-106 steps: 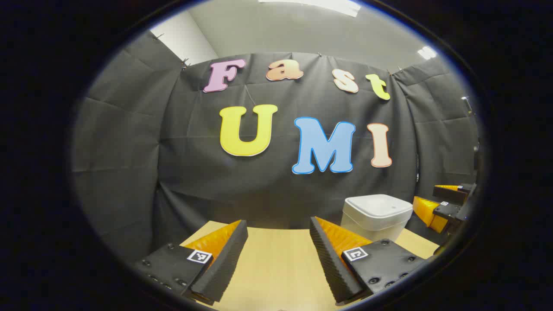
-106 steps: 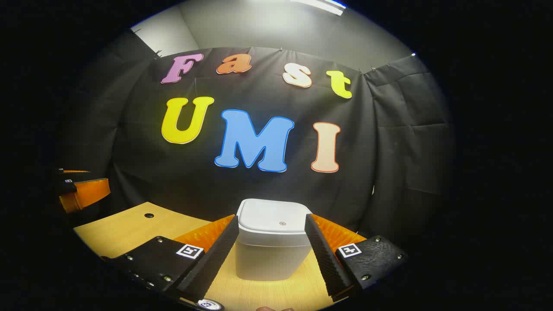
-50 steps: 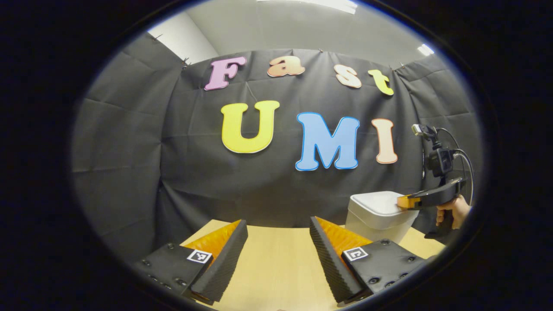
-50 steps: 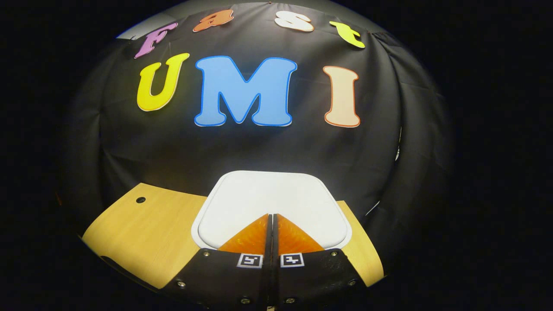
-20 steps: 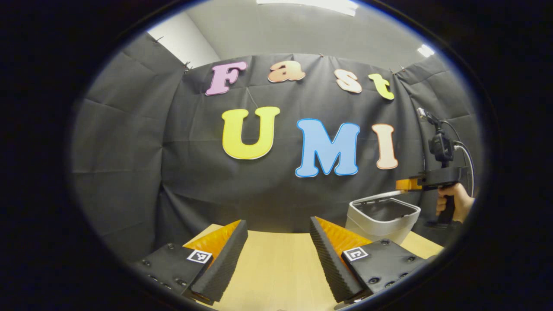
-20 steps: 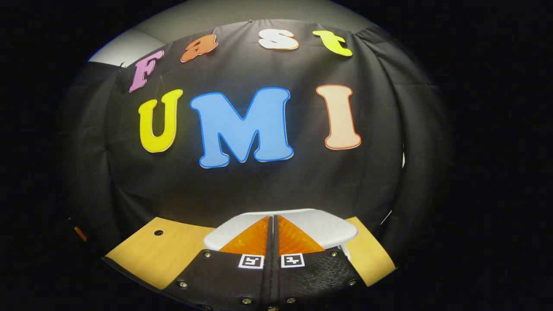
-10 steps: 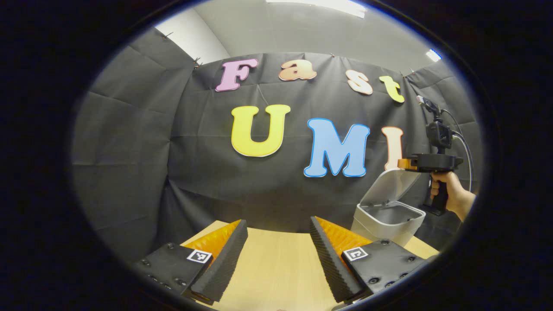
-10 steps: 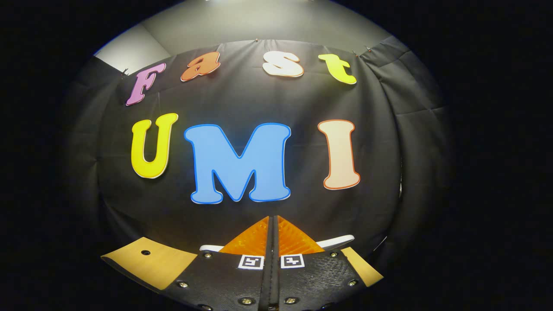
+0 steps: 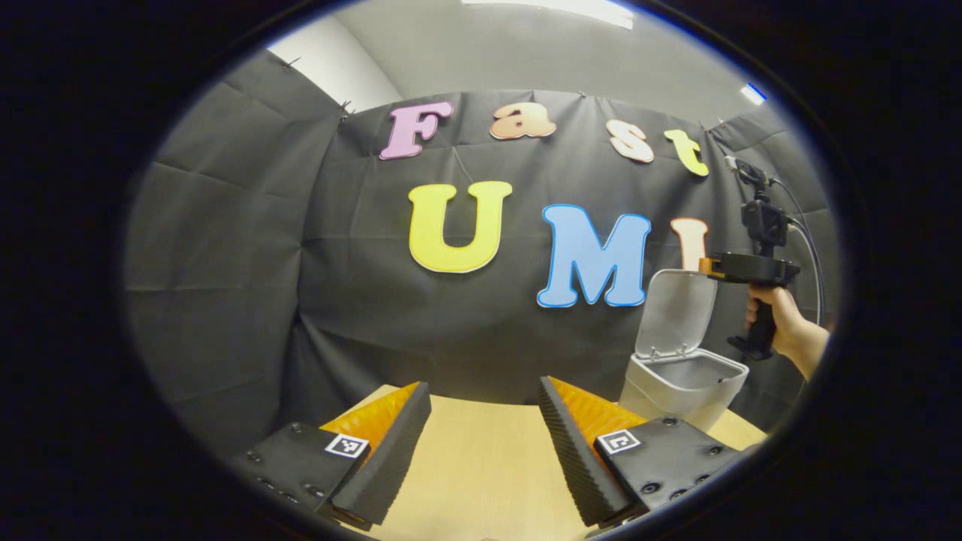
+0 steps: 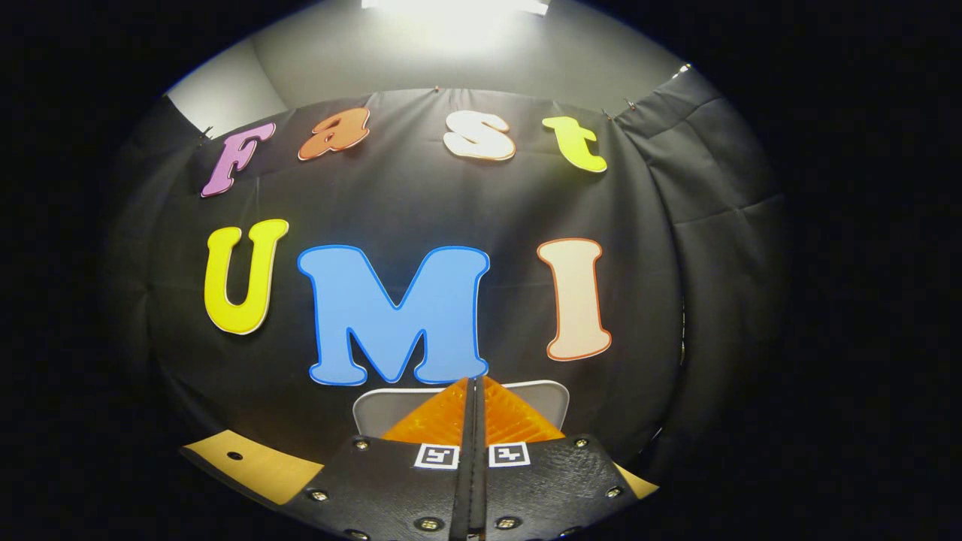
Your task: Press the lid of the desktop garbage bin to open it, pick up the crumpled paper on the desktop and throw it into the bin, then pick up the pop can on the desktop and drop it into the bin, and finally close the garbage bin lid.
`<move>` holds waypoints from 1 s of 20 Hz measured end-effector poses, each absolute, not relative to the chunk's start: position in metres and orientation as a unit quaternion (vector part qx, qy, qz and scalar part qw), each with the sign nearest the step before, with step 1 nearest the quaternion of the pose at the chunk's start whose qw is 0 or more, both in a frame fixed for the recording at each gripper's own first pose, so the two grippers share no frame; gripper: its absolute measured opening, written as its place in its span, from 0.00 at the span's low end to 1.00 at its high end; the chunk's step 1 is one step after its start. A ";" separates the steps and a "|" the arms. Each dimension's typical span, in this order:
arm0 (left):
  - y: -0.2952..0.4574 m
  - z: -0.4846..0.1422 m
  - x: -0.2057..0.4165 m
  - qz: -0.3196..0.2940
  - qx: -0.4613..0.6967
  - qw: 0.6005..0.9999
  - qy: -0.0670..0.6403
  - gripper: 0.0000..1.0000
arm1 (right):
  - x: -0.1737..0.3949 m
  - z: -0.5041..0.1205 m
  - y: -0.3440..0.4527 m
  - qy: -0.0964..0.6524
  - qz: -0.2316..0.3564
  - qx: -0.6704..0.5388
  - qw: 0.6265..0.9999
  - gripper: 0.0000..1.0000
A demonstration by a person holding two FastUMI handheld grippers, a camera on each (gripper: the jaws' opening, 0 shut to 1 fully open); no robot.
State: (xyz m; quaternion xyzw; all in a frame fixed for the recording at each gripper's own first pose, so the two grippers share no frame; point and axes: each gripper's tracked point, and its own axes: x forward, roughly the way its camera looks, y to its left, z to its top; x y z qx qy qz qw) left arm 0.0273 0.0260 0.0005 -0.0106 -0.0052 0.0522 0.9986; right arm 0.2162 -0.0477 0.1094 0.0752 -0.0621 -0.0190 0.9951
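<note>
Bin lid (image 9: 674, 309) upright, smooth rounded-square plastic

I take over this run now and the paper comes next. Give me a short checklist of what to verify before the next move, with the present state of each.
1. Bin lid raised upright: ok.
2. Garbage bin mouth unobstructed: ok.
3. Left tool open and empty, ready to grasp: ok.
4. Right tool open for a pick: not ok, its fingers are closed together.
5. Right tool clear of the lid: cannot tell, its tip sits at the lid's top edge.
6. Crumpled paper and pop can located on the wooden desktop: cannot tell.
</note>
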 end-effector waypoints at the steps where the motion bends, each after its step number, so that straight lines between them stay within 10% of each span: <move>1: 0.026 0.001 0.027 0.052 -0.008 0.999 -0.006 0.96 | 0.209 0.110 -0.044 -0.059 -0.011 0.067 0.996 0.00; 4: 0.029 0.002 0.023 0.054 0.001 0.999 -0.006 0.96 | 0.179 0.102 -0.028 -0.044 0.017 0.043 0.998 0.03; 5: 0.030 0.001 0.022 0.052 0.004 0.999 -0.006 0.96 | 0.166 0.099 -0.022 -0.040 0.026 0.035 0.998 0.25; 13: 0.032 -0.022 0.004 0.030 0.010 0.999 0.015 0.96 | 0.060 0.064 0.010 -0.032 0.060 -0.005 0.998 1.00; 20: 0.031 -0.070 -0.015 0.000 0.011 0.998 0.061 0.96 | -0.002 0.027 0.018 -0.008 0.066 0.049 0.997 0.92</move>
